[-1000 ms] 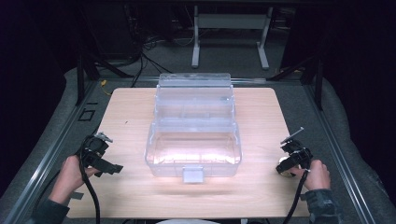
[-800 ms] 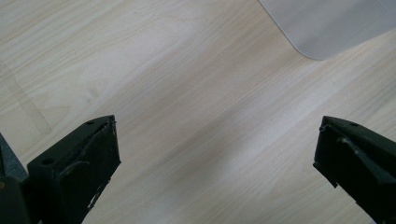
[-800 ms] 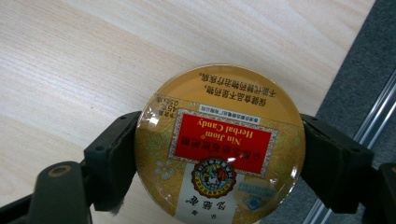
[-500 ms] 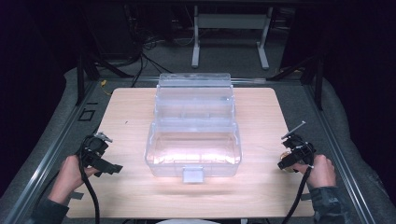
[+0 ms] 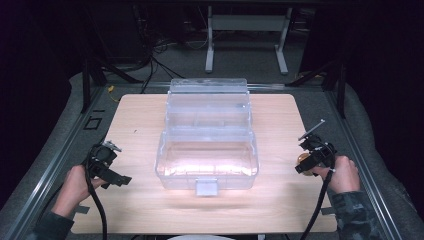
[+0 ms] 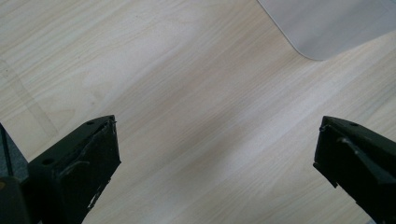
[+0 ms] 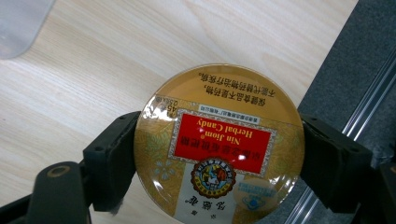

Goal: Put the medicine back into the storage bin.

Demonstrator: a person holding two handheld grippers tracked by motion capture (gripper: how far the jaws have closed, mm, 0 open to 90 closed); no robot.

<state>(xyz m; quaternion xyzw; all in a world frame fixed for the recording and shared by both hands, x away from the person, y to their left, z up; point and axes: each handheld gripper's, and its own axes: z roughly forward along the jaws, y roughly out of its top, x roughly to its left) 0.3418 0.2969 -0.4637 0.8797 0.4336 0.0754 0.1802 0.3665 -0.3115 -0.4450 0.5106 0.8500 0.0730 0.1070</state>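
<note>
A clear plastic box with stepped tiers stands open in the middle of the wooden table. Its front tray looks empty to me, though the plastic shines and I cannot be sure of the back tiers.

The right gripper is at the right edge of the table, near the person's right hand. Its jaws are closed on a round golden tin of herbal candy; in the right gripper view the two black pads press on the left and right sides of the tin, and the red label faces the camera upside down. The tin is held above the table edge, well apart from the box, and a corner of the box shows at the top left of this view.

The left gripper is on the left side of the table, in the left hand. Its jaws stand wide open with nothing between them; below them is only bare wood, and a corner of the box is farther off.

I judge that the work is at an early stage: the candy tin is picked up, but it is not yet carried to the box. What is left, I think, is to bring the tin over the box, put it in one of the trays, and let it go.
</note>
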